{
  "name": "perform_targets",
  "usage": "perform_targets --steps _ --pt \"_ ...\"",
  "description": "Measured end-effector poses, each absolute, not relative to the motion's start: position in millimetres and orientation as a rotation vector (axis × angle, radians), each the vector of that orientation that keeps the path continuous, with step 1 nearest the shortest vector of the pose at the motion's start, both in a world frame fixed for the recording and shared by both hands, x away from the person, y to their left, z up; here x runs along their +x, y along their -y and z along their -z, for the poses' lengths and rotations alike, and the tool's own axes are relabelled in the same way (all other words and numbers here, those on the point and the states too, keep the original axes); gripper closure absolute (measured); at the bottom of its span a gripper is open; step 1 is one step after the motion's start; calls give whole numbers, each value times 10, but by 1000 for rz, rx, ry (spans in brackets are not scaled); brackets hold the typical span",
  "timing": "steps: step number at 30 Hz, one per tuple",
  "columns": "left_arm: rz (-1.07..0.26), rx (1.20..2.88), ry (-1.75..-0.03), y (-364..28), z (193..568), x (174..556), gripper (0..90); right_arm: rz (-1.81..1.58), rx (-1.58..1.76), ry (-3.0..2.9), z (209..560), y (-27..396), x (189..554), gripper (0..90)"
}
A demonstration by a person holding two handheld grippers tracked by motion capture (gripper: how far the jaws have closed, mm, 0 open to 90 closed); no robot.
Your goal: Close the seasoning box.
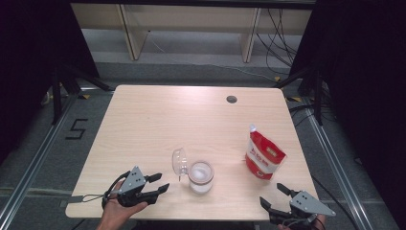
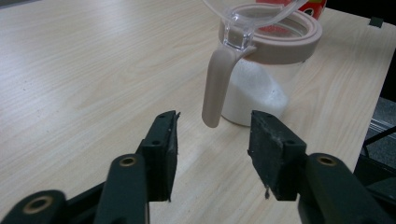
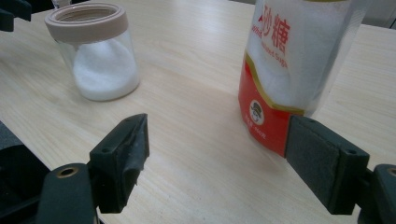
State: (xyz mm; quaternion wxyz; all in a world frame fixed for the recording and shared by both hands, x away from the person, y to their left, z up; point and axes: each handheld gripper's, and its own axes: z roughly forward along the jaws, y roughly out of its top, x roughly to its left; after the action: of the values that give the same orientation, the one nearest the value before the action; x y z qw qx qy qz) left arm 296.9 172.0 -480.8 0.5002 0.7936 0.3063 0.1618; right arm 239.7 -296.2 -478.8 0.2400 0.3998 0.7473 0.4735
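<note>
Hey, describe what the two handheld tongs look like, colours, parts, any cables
Both are black two-jaw tongs: left tongs, right tongs. Each carries a grey three-cornered plate on top, and brass-coloured rivets dot the arms. The jaws end in flat, dark, rough-textured pads. A thin grey cable trails from the left one.

Even, diffuse overhead light on the pale wooden table [image 1: 143, 124]; a bright glare patch lies along its far edge, and the surroundings left and right of the table fall into near-black. Shadows beside the jar [image 1: 201, 176] are soft and short (no hard edges). All views are low in resolution and slightly soft; in the gripper views the near jaws blur mildly.
</note>
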Motion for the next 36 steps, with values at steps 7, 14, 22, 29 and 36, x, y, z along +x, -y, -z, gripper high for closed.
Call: perform_targets --steps 7,14,22,29,36 --pt "-406 1911 -711 -1676 4737 2975 829 -1291 1093 -2051 4787 2962 2397 238" --pt "-430 1915 -710 -1582 4672 2966 892 -1295 1083 -2057 4793 2948 2402 239" --pt "-436 1906 -685 -1477 4580 3009 893 -1292 1073 -2063 4795 2947 2407 240" --pt "-435 1881 -672 -1387 4520 3016 892 -1279 1072 -2055 4791 2945 2401 243" --pt "-435 1895 -648 -1320 4494 3029 892 -1279 1072 -2057 4792 2946 2401 243"
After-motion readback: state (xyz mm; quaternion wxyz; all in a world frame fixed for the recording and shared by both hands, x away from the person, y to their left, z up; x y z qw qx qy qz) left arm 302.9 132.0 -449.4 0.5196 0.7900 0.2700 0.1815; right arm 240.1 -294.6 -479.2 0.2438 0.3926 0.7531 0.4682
